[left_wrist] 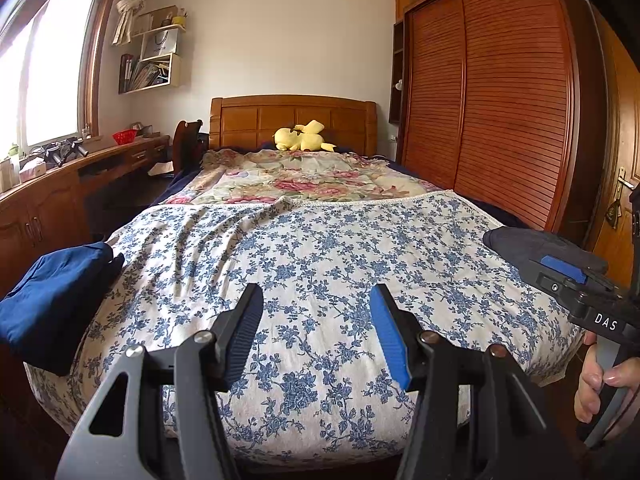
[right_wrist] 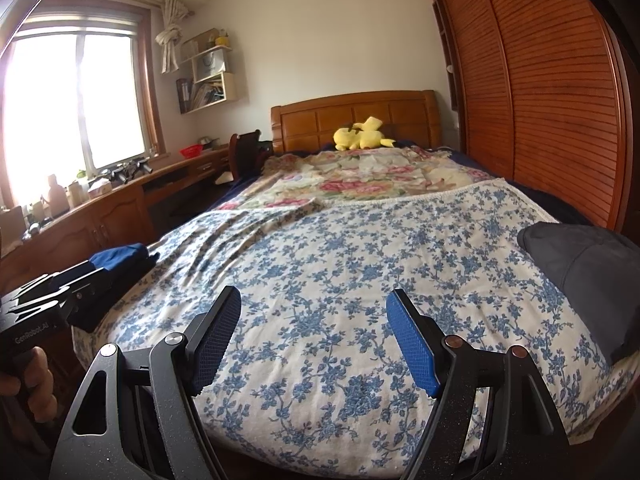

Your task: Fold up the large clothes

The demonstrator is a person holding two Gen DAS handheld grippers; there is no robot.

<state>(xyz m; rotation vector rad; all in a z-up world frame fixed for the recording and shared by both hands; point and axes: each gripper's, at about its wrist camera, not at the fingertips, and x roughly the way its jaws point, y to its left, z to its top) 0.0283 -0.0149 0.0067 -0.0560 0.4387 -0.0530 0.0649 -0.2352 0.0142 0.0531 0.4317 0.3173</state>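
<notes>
The left gripper [left_wrist: 316, 296] hangs over the foot of the bed with its jaws apart – nothing is between them and they touch nothing. The right gripper [right_wrist: 314, 300] is the same, with its jaws spread a bit wider and nothing in them. Each one has a black pad on one side and a blue pad on the other. A hand [left_wrist: 600, 384] holds the handle of the right gripper, seen at the right edge of the left camera. Another hand [right_wrist: 28, 380] holds the left one.

White letters "DAS" [left_wrist: 605, 321] are on the side of the right gripper. The left gripper's body says "GenRobot.AI" [right_wrist: 31, 333]. A white bag on the wall shelf [left_wrist: 160, 44] has writing, but it is too small to read.

The clothes lie at the two sides of the bed. A dark blue garment [left_wrist: 52, 300] sits bunched at the left edge, partly hanging over it. A dark grey garment [right_wrist: 588, 280] lies at the right edge, near the wooden wardrobe [left_wrist: 492, 100].

Between the two garments the blue flower sheet [left_wrist: 320, 240] is bare – a wide open space right in front of both grippers. It has some wrinkles on the left. Farther back is a pink flower blanket [left_wrist: 296, 176], and a yellow plush toy [left_wrist: 300, 140] lies by the headboard [left_wrist: 256, 120]. A long wooden bench [left_wrist: 60, 188] runs along the left under the window.
</notes>
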